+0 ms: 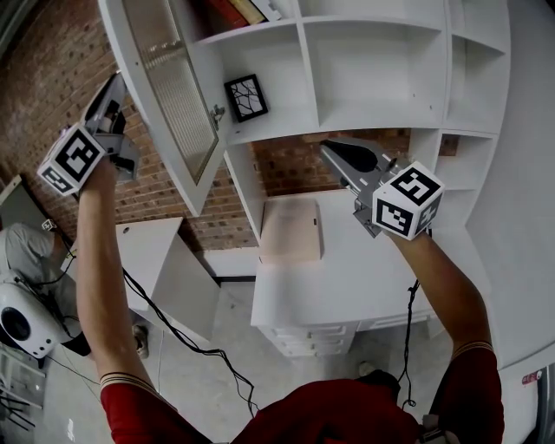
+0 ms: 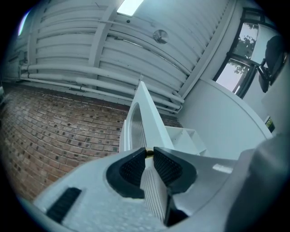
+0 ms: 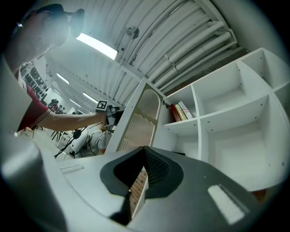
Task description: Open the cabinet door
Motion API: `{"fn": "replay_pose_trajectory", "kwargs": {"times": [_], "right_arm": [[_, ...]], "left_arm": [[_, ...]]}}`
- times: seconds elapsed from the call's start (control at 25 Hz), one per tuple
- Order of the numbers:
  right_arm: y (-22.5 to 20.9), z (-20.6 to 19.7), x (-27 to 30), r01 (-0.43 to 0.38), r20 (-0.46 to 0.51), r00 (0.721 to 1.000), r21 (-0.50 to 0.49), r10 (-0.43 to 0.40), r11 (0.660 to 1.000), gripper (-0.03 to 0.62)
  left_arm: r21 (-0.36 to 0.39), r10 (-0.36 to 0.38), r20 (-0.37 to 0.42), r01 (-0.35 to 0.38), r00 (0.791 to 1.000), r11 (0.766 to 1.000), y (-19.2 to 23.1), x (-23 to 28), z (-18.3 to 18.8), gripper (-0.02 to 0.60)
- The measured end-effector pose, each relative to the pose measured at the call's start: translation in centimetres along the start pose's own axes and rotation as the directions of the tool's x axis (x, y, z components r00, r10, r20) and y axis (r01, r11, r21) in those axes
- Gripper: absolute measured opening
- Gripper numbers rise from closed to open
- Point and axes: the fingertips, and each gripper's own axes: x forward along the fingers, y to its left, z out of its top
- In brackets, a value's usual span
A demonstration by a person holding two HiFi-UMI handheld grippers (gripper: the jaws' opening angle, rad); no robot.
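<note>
The white cabinet door [image 1: 173,95] with its ribbed glass panel stands swung out to the left, away from the shelf unit [image 1: 390,78]. A small metal knob [image 1: 217,113] sits on the door near the shelf side. My left gripper [image 1: 111,91] is just left of the door's outer edge, apart from it. In the left gripper view the door [image 2: 147,113] shows edge-on beyond the left gripper [image 2: 149,156], whose pads stand a narrow gap apart and press on nothing. My right gripper [image 1: 328,149] points up at the open shelves. Its tips [image 3: 144,152] meet, with nothing held.
A framed picture [image 1: 246,97] stands in the opened compartment, with books [image 1: 234,10] on the shelf above. Below is a white desk [image 1: 364,269] with a pale flat box [image 1: 290,230]. The wall behind is brick [image 1: 52,61]. A cable [image 1: 191,342] trails on the floor, and a seated person [image 1: 26,247] is at far left.
</note>
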Motion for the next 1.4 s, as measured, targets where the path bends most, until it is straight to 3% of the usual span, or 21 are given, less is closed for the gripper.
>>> {"fn": "replay_pose_trajectory", "kwargs": {"times": [0.36, 0.6, 0.8, 1.04, 1.4], "right_arm": [[1.4, 0.1, 0.2, 0.001, -0.021, 1.000, -0.007, -0.002, 1.000, 0.012], [1.6, -0.2, -0.4, 0.030, -0.047, 0.998, -0.009, -0.030, 1.000, 0.012], [1.1, -0.1, -1.0, 0.038, -0.059, 0.998, -0.001, -0.038, 0.999, 0.012], [1.1, 1.1, -1.3, 0.014, -0.032, 0.999, 0.006, -0.014, 1.000, 0.012], [1.3, 3.3, -6.5, -0.014, 0.053, 0.999, 0.051, 0.011, 0.999, 0.012]], "left_arm": [[-0.002, 0.037, -0.005, -0.037, 0.999, 0.999, 1.5, -0.8, -0.1, 0.054], [-0.010, 0.078, -0.014, -0.078, 0.997, 0.997, 2.2, -2.3, -1.5, 0.011], [0.066, 0.125, -0.015, -0.123, 0.992, 0.990, 1.4, -4.8, -1.9, 0.007], [0.149, 0.106, -0.016, -0.103, 0.994, 0.984, -3.5, -7.4, -1.7, 0.006], [0.067, 0.040, -0.047, -0.036, 0.998, 0.997, -15.7, -9.4, -4.5, 0.006]]}}
